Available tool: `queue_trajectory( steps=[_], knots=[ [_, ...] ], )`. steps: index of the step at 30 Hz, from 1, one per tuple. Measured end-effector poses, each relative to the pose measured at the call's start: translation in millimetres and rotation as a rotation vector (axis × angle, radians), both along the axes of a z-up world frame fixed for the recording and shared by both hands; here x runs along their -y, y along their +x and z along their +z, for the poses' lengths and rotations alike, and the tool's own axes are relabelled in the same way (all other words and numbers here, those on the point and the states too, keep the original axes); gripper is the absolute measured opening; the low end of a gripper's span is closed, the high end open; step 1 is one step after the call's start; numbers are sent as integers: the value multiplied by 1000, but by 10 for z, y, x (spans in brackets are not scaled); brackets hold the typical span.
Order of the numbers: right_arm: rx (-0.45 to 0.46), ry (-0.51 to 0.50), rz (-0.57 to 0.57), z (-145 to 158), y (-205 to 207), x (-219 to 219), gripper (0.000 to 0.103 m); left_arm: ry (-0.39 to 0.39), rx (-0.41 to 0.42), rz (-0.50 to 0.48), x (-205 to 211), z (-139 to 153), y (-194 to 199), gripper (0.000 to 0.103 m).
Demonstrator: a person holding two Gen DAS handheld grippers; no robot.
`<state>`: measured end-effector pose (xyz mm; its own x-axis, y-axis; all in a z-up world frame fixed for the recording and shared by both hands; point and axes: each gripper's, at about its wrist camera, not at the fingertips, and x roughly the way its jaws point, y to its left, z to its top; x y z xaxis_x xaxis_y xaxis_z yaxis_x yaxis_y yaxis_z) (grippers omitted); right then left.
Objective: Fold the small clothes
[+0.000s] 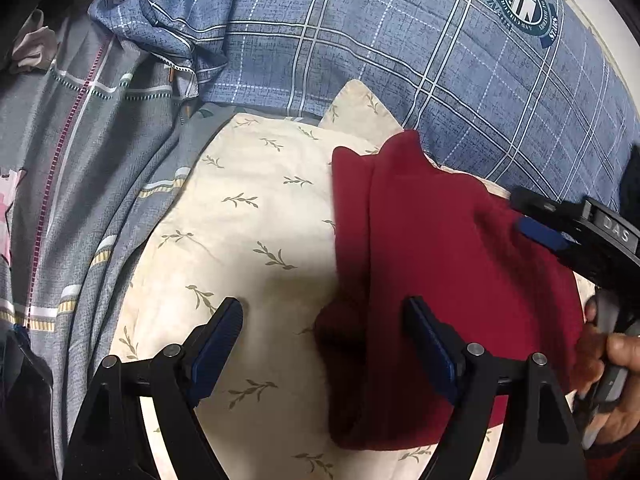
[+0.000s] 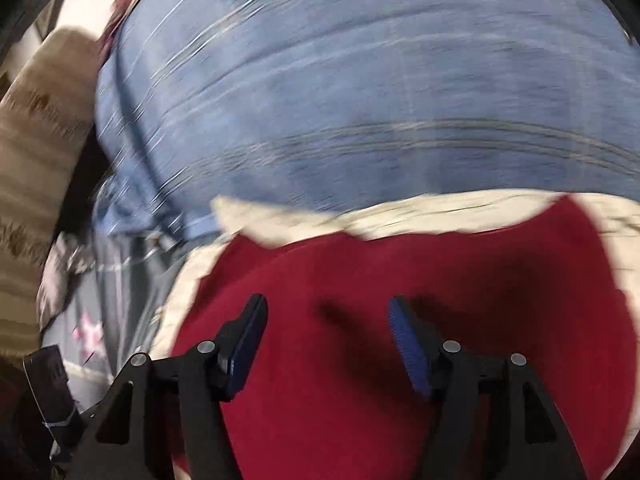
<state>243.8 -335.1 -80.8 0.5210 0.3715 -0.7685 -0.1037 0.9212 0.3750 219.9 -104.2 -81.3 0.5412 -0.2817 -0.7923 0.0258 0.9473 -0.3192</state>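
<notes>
A dark red garment (image 1: 440, 264) lies folded on a cream pillow with a leaf print (image 1: 248, 216). My left gripper (image 1: 324, 308) is open and empty, hovering over the garment's left edge, one finger over the pillow and one over the red cloth. My right gripper (image 2: 328, 308) is open and empty just above the red garment (image 2: 360, 360); that view is blurred by motion. The right gripper also shows in the left wrist view (image 1: 560, 232), over the garment's right side, with a hand on its handle.
A blue plaid quilt with a round green badge (image 1: 400, 40) lies behind the pillow. Grey striped bedding (image 1: 80, 160) is bunched on the left. A beige cloth (image 2: 44, 120) shows at the left of the right wrist view.
</notes>
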Motion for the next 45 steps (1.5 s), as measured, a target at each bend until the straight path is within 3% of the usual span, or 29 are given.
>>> queue_trajectory(
  steps=[8,13,14,16,17,18,22,26,31,34,38,39,42,45],
  knots=[
    [-24,-24,216,-173,170,-944,64,2,-7,-5,7,-13,7,83],
    [-41,-55,245,-280,318,-1289,63,-4,-8,-3,-12,-8,-11,83],
    [-41,-60,242,-281,325,-1305,60,-6,-8,0,-20,-6,-14,83],
    [-61,-95,235,-343,374,-1325,39,-14,-8,3,-34,0,-22,83],
    [-71,-108,236,-373,386,-1338,21,-18,-8,3,-38,5,-26,82],
    [-76,-126,239,-408,392,-1344,13,-23,-6,-1,-42,12,-36,82],
    [-35,-133,262,-324,247,-1310,6,-54,13,-49,-46,54,-121,82],
    [-25,-44,285,-150,161,-1250,6,-79,8,-94,-43,57,-157,73],
    [-49,-38,291,-240,213,-1390,6,-96,-21,-91,-73,-1,-109,69],
    [-69,-50,280,-292,179,-1331,15,-104,-17,-98,-56,9,-106,66],
    [-10,25,212,35,-300,-793,52,-122,-28,-123,-25,-11,-96,55],
    [32,0,159,144,-532,-547,57,-126,-31,-131,-12,-12,-99,53],
    [119,-157,-14,323,-1112,103,61,-120,-26,-148,27,-4,-103,52],
    [124,-344,-230,375,-1431,836,64,-115,-21,-149,44,-4,-93,48]
  ],
)
